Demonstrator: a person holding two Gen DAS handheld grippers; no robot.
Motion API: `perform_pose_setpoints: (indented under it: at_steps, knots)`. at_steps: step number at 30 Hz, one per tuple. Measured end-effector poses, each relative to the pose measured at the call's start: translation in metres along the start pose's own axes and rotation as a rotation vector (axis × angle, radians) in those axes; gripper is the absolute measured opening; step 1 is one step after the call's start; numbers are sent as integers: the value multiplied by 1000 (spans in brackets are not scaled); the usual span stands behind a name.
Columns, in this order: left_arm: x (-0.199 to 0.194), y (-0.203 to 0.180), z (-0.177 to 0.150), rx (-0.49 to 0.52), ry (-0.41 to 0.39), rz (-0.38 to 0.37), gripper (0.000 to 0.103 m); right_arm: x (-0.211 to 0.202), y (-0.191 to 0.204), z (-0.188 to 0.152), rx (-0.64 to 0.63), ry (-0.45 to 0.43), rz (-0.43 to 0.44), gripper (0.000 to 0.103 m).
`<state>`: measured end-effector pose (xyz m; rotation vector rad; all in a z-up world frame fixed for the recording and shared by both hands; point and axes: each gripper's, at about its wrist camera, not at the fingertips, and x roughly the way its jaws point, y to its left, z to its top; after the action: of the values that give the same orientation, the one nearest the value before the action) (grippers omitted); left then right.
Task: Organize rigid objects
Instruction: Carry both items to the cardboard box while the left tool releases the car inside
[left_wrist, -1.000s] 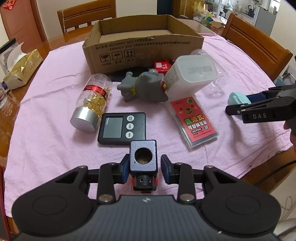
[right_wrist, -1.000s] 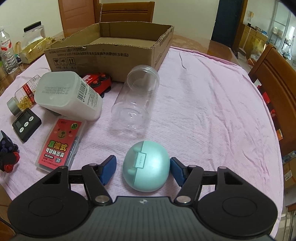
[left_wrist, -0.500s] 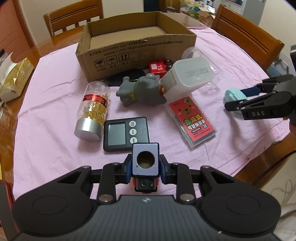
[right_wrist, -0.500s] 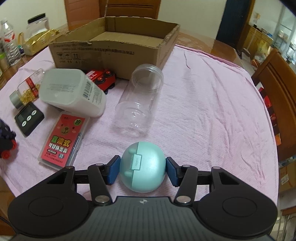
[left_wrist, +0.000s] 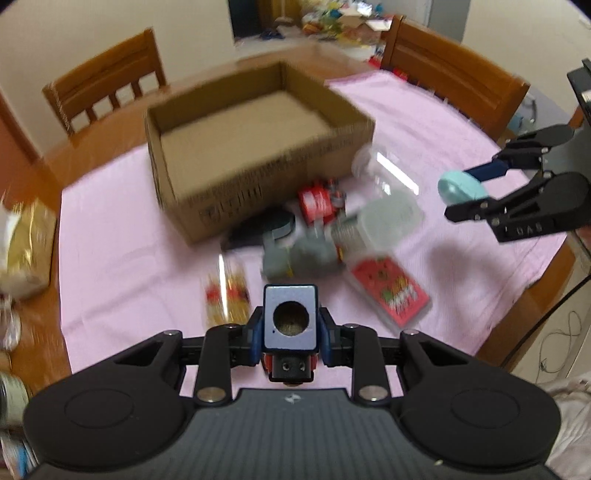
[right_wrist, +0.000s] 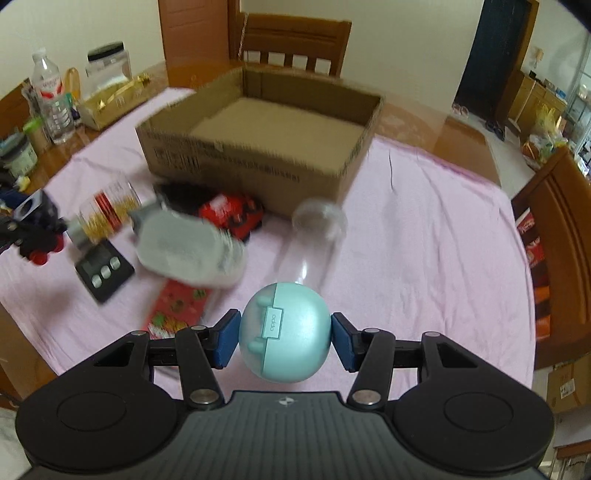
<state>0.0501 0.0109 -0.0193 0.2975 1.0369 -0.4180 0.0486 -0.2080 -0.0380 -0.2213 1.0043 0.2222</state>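
Both of my grippers are higher than a second ago, and each has carried its catch up off the pink cloth (right_wrist: 424, 221); the open box now sits nearer the centre of both views.

My left gripper (left_wrist: 290, 334) is clamped on one blue-grey metal cube with a round hole in its face (left_wrist: 290, 317), at lower centre of the left view. My right gripper (right_wrist: 284, 338) squeezes one round teal plastic earbud case (right_wrist: 284, 336) between its blue pads (right_wrist: 226, 341), at lower centre of the right view; in the left view the same case (left_wrist: 460, 188) hangs at the right edge, above the cloth.

One brown cardboard box (right_wrist: 258, 147) stands in the upper middle, and its floor shows bare cardboard.

Below the box in the right view I count, lying on the cloth: one red toy car (right_wrist: 232, 216), one clear empty plastic jar on its side (right_wrist: 314, 236), one white translucent plastic container on its side (right_wrist: 188, 251), one clear bottle of gold flakes with a red label and silver cap (right_wrist: 103, 216), one black digital timer with three buttons (right_wrist: 103, 269), and one red flat card pack (right_wrist: 177, 306). One grey rubber toy animal (left_wrist: 295, 254) shows only in the left view, blurred, at centre.

Two wooden chairs (left_wrist: 107, 85) stand behind the table in the left view.
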Motion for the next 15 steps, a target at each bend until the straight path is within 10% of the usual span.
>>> perform_pose_setpoints:
  at_steps: [15]
  knots:
    - [5,48,106,63,-158,14,27,-8,-4,91,-91,-101,28,58]
